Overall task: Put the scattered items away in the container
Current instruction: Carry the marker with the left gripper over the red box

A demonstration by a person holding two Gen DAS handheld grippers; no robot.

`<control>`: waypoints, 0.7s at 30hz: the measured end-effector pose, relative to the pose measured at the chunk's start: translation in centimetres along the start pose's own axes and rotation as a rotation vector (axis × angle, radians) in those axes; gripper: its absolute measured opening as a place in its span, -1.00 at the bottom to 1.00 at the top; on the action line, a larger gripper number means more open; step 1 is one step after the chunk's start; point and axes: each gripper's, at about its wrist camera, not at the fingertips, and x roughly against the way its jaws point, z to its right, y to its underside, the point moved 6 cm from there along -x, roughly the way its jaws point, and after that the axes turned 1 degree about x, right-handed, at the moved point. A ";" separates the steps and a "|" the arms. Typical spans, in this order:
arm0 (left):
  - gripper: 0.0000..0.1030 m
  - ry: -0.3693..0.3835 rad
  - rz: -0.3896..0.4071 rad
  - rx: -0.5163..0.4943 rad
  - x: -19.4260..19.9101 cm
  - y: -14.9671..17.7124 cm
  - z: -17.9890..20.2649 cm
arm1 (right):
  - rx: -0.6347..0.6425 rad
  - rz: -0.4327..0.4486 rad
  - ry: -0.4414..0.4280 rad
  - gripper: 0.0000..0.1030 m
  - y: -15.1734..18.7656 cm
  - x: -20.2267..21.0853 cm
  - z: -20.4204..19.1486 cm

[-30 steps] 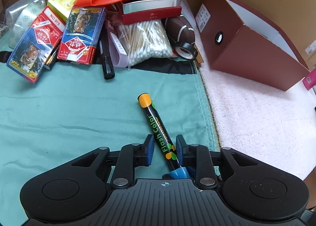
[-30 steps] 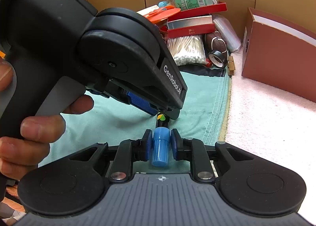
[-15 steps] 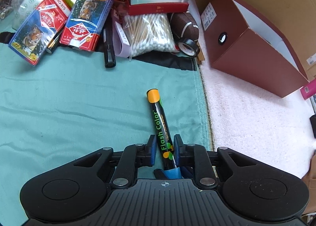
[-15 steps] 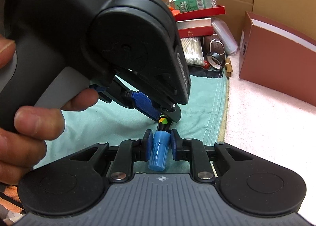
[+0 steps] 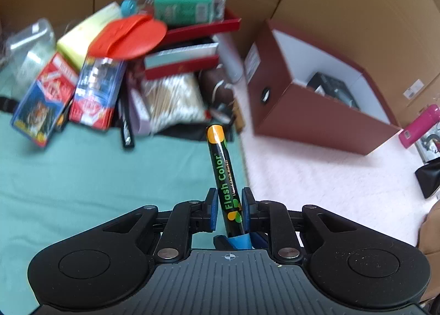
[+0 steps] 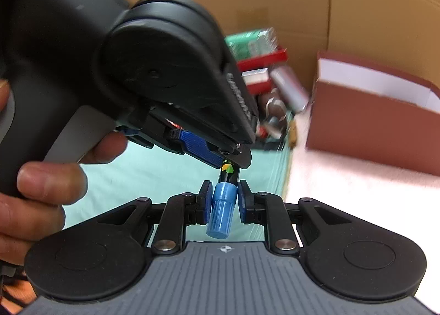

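Note:
A black "Flash Color" chalk marker (image 5: 225,174) with an orange end and a blue cap (image 6: 222,209) is held in the air by both grippers. My left gripper (image 5: 228,206) is shut on the marker's barrel. My right gripper (image 6: 223,199) is shut on the blue cap end. The left gripper's body (image 6: 154,78) fills the upper left of the right wrist view, with a hand on its handle. The open maroon box (image 5: 316,95) stands on the right, with dark items inside.
A pile of items lies at the back: card packs (image 5: 93,95), cotton swabs (image 5: 173,97), an orange lid (image 5: 129,37), red boxes (image 5: 192,48), a green bottle (image 5: 189,4). A teal cloth (image 5: 82,177) and pink towel (image 5: 330,177) cover the surface. Cardboard walls surround it.
Both grippers have lifted the marker off the teal cloth and tilted it up toward the maroon box. The view has swung upward; the left gripper's hold has tightened on the barrel.

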 end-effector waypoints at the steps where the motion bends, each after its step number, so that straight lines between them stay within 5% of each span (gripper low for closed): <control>1: -0.71 0.011 0.012 -0.006 0.3 -0.6 0.4 | -0.006 0.010 0.002 -0.57 -0.5 0.1 0.4; 21: -0.75 0.109 0.184 -0.149 0.0 -11.6 9.8 | -0.002 0.204 0.149 -0.58 -10.8 0.2 9.3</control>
